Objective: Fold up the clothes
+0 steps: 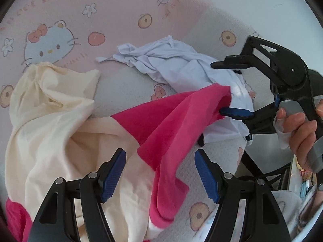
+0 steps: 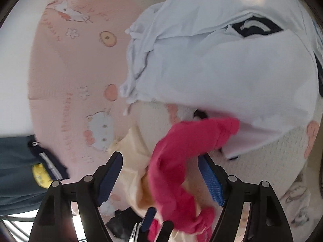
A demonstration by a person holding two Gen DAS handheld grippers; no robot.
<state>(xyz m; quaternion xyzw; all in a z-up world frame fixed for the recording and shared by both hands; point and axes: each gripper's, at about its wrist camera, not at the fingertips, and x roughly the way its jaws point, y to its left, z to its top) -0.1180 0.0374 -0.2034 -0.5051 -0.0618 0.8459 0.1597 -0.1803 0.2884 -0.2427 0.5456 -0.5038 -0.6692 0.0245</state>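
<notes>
- Left gripper (image 1: 160, 173): its blue-padded fingers stand wide apart and hold nothing; the cream-and-pink garment (image 1: 60, 125) lies just past them on the bed.
- The garment's pink sleeve (image 1: 171, 121) is lifted and stretched to the right, with its tip at the right gripper (image 1: 228, 86).
- Right gripper: in the left view its jaws are spread, the lower blue pad touching the sleeve tip, and a hand (image 1: 300, 133) wraps its grey handle. Its own view also shows the fingers wide, with the sleeve (image 2: 181, 161) draped between them (no clamping is visible).
- Beyond, a white garment (image 1: 181, 64) lies crumpled on the pink sheet (image 1: 121, 10).
- The sheet carries cartoon cat faces, flowers and the words "Sweet Dream" (other lettering is too blurred to read).
</notes>
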